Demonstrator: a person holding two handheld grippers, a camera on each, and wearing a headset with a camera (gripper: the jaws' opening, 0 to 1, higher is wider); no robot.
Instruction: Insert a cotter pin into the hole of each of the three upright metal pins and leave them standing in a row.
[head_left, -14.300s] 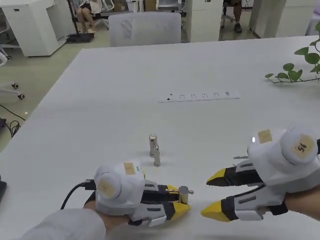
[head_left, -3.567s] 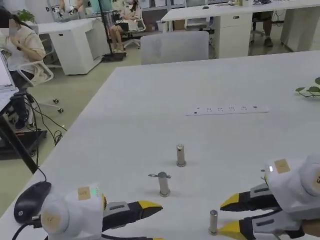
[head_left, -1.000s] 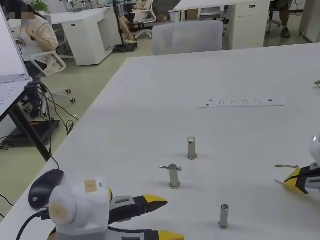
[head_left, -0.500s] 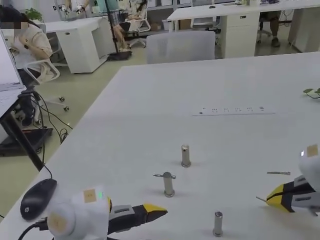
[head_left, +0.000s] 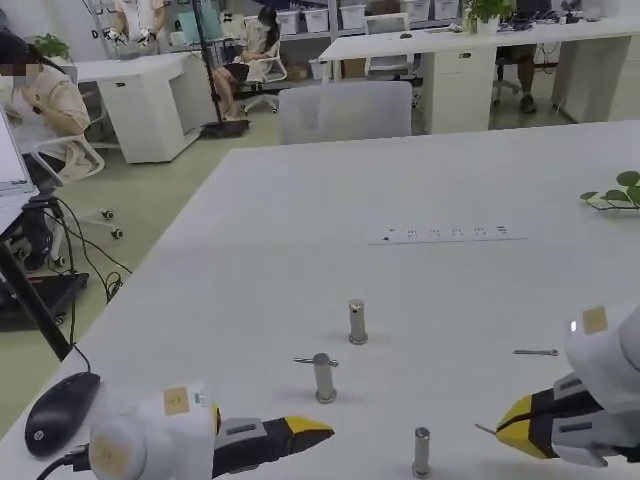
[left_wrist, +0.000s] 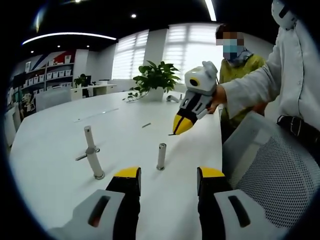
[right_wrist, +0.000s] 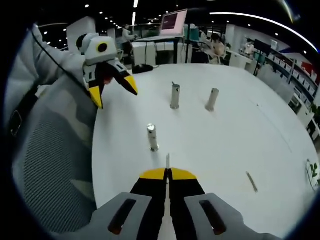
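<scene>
Three metal pins stand on the white table (head_left: 300, 230). The far pin (head_left: 357, 322) (right_wrist: 212, 99) is bare. The middle pin (head_left: 323, 377) (left_wrist: 93, 161) (right_wrist: 175, 95) has a cotter pin through its top. The near pin (head_left: 421, 452) (left_wrist: 161, 156) (right_wrist: 152, 137) is bare. My right gripper (head_left: 512, 427) (right_wrist: 168, 173) is shut on a thin cotter pin (right_wrist: 168, 161), whose tip points toward the near pin from its right. My left gripper (head_left: 305, 440) (left_wrist: 168, 174) hovers open to the near pin's left, holding nothing. A spare cotter pin (head_left: 535, 352) (right_wrist: 251, 181) lies on the table.
A power strip (head_left: 443, 235) lies farther back on the table. A computer mouse (head_left: 58, 405) sits near the left edge. A plant (head_left: 612, 195) is at the far right. A chair (head_left: 345, 110) stands behind the table, and people sit at desks beyond.
My right gripper, shut on a cotter pin, has moved left and closer to the near pin. The left gripper has hardly moved. The camera has shifted.
</scene>
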